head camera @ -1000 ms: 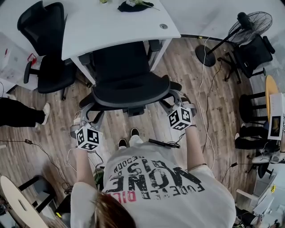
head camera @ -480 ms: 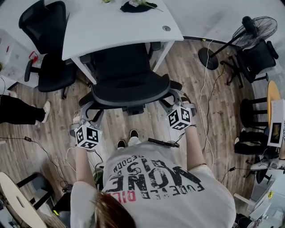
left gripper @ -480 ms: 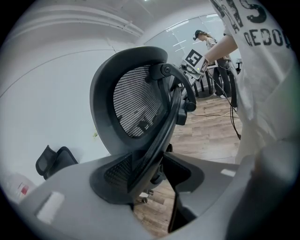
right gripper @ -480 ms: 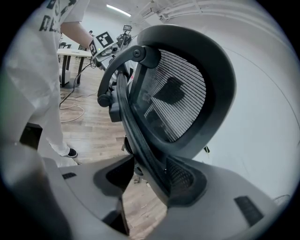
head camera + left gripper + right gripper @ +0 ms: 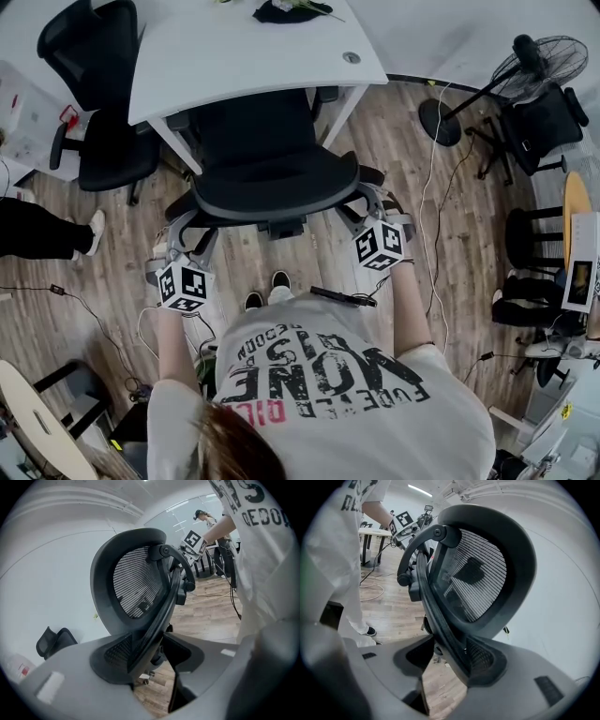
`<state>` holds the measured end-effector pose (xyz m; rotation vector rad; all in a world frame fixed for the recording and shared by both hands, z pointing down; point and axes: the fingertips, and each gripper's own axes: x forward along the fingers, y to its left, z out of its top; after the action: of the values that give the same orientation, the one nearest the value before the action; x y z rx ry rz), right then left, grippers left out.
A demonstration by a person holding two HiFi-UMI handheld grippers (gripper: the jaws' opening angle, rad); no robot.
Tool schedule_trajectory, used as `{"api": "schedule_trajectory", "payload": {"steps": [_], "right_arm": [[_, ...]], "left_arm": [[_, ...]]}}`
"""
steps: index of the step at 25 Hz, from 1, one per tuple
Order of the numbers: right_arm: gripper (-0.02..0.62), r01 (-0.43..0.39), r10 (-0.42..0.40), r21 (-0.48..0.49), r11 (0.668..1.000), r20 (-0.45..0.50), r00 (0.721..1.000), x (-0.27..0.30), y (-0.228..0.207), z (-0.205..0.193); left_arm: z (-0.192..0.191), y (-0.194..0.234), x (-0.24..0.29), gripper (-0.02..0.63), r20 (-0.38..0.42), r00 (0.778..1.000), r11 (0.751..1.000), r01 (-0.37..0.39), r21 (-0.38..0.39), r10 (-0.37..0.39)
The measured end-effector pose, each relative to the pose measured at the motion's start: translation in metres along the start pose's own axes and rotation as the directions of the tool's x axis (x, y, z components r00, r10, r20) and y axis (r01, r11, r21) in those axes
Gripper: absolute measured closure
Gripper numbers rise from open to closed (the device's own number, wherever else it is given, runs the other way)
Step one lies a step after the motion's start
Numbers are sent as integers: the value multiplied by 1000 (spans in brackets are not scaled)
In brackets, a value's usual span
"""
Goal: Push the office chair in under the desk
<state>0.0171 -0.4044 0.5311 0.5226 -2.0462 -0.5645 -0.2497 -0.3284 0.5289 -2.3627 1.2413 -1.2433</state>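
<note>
Head view, from the left: the left gripper [image 5: 176, 248] sits at the left edge of the office chair [image 5: 267, 169], whose seat reaches partly under the white desk [image 5: 234, 56] while its backrest faces the person. The right gripper [image 5: 364, 214] sits at the backrest's right edge. Left gripper view: the jaws stand apart, and the backrest's dark rim [image 5: 154, 620] runs down between them, lying against one jaw with floor showing beside the other. Right gripper view: these jaws are likewise parted, with the rim [image 5: 440, 625] between them, resting against one jaw only.
</note>
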Motion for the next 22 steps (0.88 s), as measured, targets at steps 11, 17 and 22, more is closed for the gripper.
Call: {"api": "schedule_trajectory", "payload": {"steps": [11, 17, 22], "right_arm": [[396, -2, 2, -13, 1000, 7, 1000, 2, -3, 3], [396, -12, 12, -16, 1000, 10, 1000, 0, 0, 2], [396, -6, 6, -18, 1000, 13, 1000, 2, -5, 4]], "left_arm": [[-1, 4, 1, 393, 2, 1000, 1000, -6, -1, 6], [-1, 2, 0, 391, -4, 1000, 1000, -2, -5, 2], [-1, 7, 0, 391, -4, 1000, 1000, -9, -8, 9]]}}
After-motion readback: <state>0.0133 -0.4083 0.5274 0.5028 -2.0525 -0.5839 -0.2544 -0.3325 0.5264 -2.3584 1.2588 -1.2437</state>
